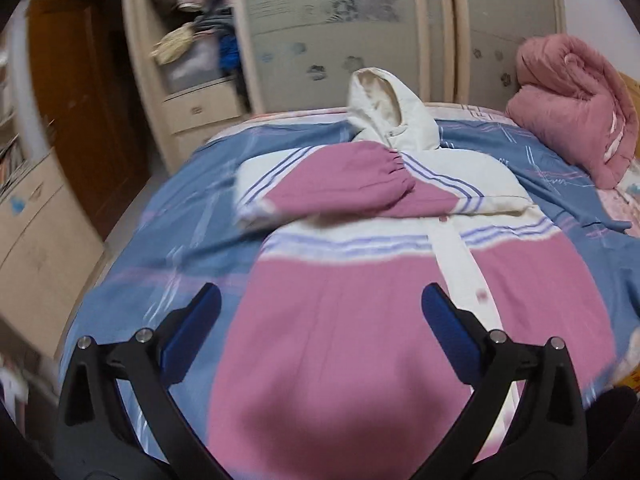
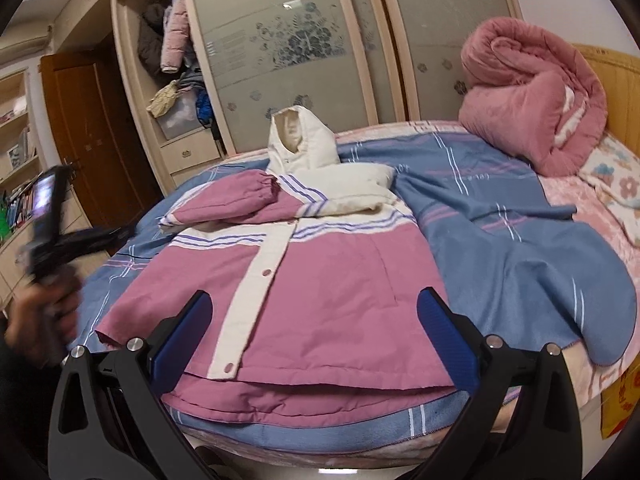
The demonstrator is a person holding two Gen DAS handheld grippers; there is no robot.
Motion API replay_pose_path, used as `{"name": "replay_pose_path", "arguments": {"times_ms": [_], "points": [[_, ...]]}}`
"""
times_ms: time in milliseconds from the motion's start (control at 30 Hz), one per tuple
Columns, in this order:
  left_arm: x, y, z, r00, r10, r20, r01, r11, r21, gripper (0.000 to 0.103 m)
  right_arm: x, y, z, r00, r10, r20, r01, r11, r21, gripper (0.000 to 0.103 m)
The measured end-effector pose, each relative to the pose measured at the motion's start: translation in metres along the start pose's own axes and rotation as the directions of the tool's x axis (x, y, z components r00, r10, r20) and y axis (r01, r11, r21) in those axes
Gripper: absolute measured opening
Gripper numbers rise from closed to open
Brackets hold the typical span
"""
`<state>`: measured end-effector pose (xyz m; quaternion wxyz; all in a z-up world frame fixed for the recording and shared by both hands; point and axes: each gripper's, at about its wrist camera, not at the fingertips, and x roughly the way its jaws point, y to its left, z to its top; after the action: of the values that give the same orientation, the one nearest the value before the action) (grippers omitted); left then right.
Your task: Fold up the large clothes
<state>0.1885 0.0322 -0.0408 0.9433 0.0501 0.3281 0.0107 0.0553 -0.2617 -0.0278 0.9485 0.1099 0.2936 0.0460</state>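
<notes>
A pink and white hooded jacket (image 1: 360, 312) lies front up on the bed, also in the right wrist view (image 2: 320, 292). Its white hood (image 2: 298, 140) points to the far side. Both sleeves are folded across the chest, the pink sleeve (image 1: 340, 188) on top, also in the right wrist view (image 2: 232, 196). My left gripper (image 1: 320, 312) is open and empty above the jacket's lower part. My right gripper (image 2: 316, 320) is open and empty above the near hem. The left gripper and the hand holding it (image 2: 44, 240) show blurred at the left of the right wrist view.
A blue striped blanket (image 2: 500, 240) covers the bed under the jacket. A rolled pink quilt (image 2: 532, 92) sits at the far right by the wooden headboard (image 2: 612, 76). A wardrobe with sliding doors (image 2: 288, 40) and an open clothes shelf stands behind; a brown door (image 2: 88, 132) at left.
</notes>
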Motion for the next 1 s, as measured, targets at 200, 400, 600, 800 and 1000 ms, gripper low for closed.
{"name": "replay_pose_path", "arguments": {"times_ms": [200, 400, 600, 800, 1000], "points": [[-0.080, 0.024, -0.044, 1.000, -0.022, 0.011, 0.024, 0.992, -0.125, 0.101, -0.015, 0.022, 0.005, 1.000, 0.005, 0.022, -0.004, 0.999, -0.037, 0.102], [-0.120, 0.007, -0.056, 0.999, -0.028, 0.044, 0.030, 0.998, -0.049, 0.101, -0.023, 0.038, 0.006, 0.999, 0.005, 0.037, -0.003, 0.997, -0.074, 0.102], [-0.131, -0.007, -0.057, 0.995, -0.080, 0.060, 0.081, 0.996, -0.027, 0.101, -0.035, 0.043, 0.005, 0.999, -0.010, 0.049, 0.014, 0.997, -0.081, 0.102], [-0.132, -0.016, -0.057, 0.993, -0.105, 0.059, 0.106, 0.994, -0.018, 0.101, -0.046, 0.044, 0.002, 0.998, -0.018, 0.055, 0.023, 0.996, -0.085, 0.102], [-0.135, -0.017, -0.058, 0.992, -0.110, 0.064, 0.111, 0.994, -0.021, 0.101, -0.050, 0.044, 0.000, 0.998, -0.020, 0.056, 0.025, 0.996, -0.090, 0.102]]}}
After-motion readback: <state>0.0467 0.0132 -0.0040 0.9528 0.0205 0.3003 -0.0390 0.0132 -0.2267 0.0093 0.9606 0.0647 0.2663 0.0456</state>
